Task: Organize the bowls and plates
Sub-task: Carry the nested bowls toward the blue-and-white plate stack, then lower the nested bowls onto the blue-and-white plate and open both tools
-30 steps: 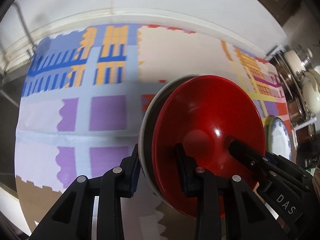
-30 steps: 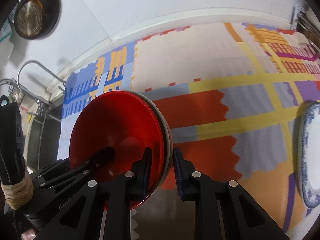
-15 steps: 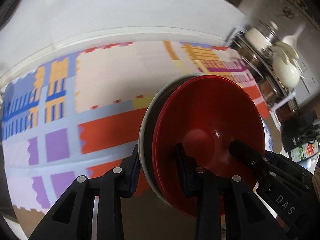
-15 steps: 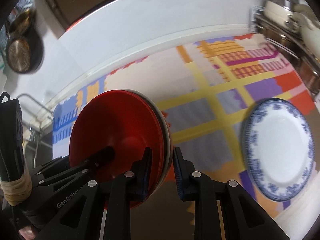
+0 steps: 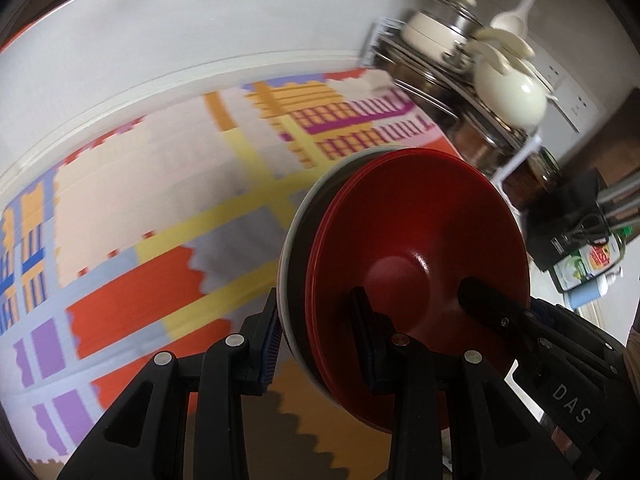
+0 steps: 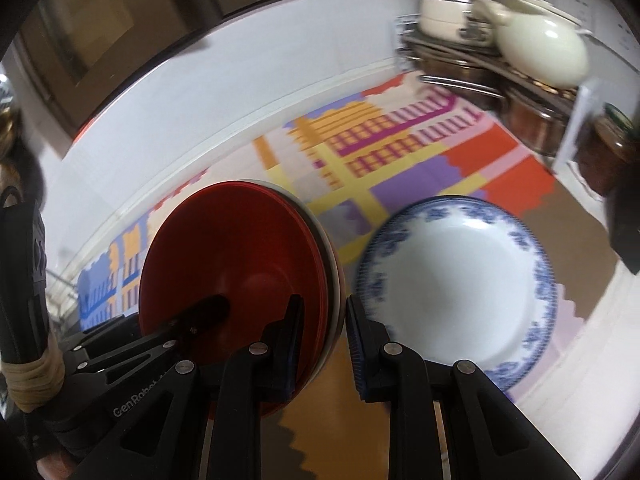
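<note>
Colourful patchwork cloth (image 6: 400,152) covers the counter. Both claws, left (image 5: 320,336) and right (image 6: 322,344), stay clamped on opposite rims of a stack of red bowls (image 5: 416,280), carried sideways; a blue-rimmed plate (image 6: 460,288) has now appeared just right of the right claw, probably the drop-off spot.

I'm looking at a home kitchen: pots (image 5: 432,32) racked beside a cream kettle (image 6: 540,52), near a plate (image 6: 456,292).
</note>
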A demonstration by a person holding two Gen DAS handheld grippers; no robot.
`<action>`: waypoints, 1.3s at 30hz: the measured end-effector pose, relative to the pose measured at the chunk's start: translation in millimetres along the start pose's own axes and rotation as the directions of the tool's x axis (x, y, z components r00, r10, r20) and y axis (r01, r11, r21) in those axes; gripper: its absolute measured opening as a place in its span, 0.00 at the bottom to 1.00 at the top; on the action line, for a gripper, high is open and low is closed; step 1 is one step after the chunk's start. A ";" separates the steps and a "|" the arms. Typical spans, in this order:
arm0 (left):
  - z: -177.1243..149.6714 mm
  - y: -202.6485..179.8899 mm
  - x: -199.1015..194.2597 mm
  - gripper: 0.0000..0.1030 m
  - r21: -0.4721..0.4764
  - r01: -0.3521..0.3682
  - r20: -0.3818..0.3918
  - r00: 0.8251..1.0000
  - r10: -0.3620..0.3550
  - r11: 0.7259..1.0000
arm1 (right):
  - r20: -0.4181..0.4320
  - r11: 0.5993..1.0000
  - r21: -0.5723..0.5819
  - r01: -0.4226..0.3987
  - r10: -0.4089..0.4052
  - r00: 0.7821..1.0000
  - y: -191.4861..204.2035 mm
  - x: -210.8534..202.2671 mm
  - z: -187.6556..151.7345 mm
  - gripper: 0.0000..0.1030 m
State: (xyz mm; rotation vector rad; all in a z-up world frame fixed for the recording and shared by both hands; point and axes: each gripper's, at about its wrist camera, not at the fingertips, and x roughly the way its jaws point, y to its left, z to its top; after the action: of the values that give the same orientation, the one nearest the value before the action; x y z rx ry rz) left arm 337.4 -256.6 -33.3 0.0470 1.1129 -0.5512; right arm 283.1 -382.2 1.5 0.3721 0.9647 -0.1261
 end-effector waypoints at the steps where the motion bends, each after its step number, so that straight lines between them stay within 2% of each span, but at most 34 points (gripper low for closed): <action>1: 2.5 -9.0 4.9 0.32 0.016 0.010 -0.005 1.000 -0.009 1.000 | 0.004 1.000 0.012 0.009 -0.009 1.000 -8.2 -1.5 0.9 0.23; 11: 17.4 -69.1 40.6 0.32 0.116 0.063 -0.059 0.997 -0.056 0.991 | 0.014 0.988 0.133 0.079 -0.082 0.997 -76.6 -9.0 5.3 0.23; 17: 23.8 -94.1 61.9 0.32 0.153 0.083 -0.094 0.993 -0.069 0.985 | 0.009 0.979 0.175 0.107 -0.111 0.994 -104.1 -10.0 4.3 0.23; 26: 29.8 -110.0 90.4 0.32 0.160 0.070 -0.142 0.989 -0.047 0.985 | -0.030 0.970 0.208 0.124 -0.121 0.992 -136.1 6.2 8.1 0.23; 39: 28.8 -112.1 114.3 0.32 0.140 0.048 -0.191 0.981 -0.021 0.989 | -0.090 0.969 0.216 0.119 -0.102 0.991 -151.2 32.3 10.4 0.23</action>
State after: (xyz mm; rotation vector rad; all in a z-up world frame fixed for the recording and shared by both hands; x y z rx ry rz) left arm 348.8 -407.8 -92.1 0.2099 1.2592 -0.6684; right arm 268.9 -524.6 -57.9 0.5314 1.0525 -0.3244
